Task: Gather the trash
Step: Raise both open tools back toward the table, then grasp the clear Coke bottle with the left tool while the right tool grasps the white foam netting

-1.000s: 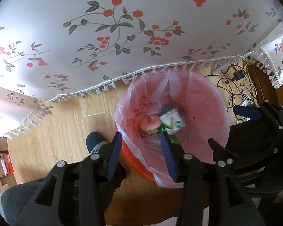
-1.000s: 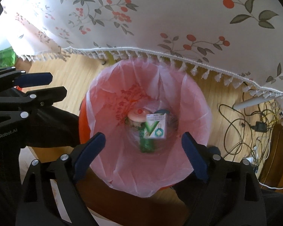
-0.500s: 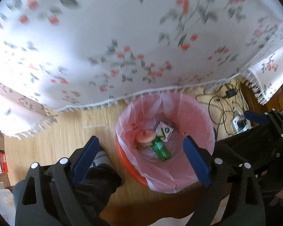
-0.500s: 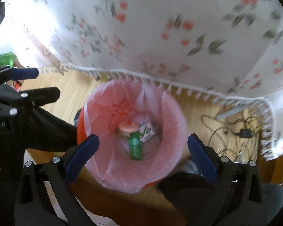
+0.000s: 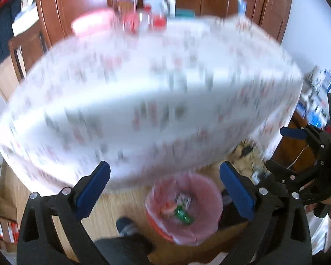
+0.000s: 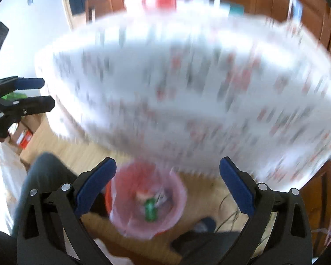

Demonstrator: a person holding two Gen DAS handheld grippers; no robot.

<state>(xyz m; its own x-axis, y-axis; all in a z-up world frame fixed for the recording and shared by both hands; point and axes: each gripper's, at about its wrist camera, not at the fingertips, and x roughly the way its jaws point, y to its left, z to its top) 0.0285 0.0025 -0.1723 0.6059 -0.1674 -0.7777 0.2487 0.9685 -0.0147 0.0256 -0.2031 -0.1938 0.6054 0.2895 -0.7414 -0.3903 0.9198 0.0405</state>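
Note:
An orange bin lined with a pink bag point(image 5: 200, 185) stands on the wooden floor by the table. A green bottle point(image 5: 183, 214), a white carton point(image 5: 184, 198) and a red-topped item lie in it. My left gripper point(image 5: 164, 170) hangs high above the bin, its jaws opening with nothing between them. My right gripper point(image 6: 167, 163) is open and empty, also far above the bin point(image 6: 176, 190) and the bottle point(image 6: 150, 209). Each gripper shows at the edge of the other's view. Both views are blurred.
A table under a white floral cloth point(image 5: 143, 88) fills the middle, with a pink bowl point(image 5: 92, 22) and bottles point(image 5: 154, 11) at its far end. A person's shoe point(image 5: 125, 225) is beside the bin. Cables point(image 6: 229, 212) lie on the floor. Wooden cabinets stand behind.
Both grippers have risen well away from the bin, which now looks small and low. The left jaws have spread wide. The table top and back wall have come into view.

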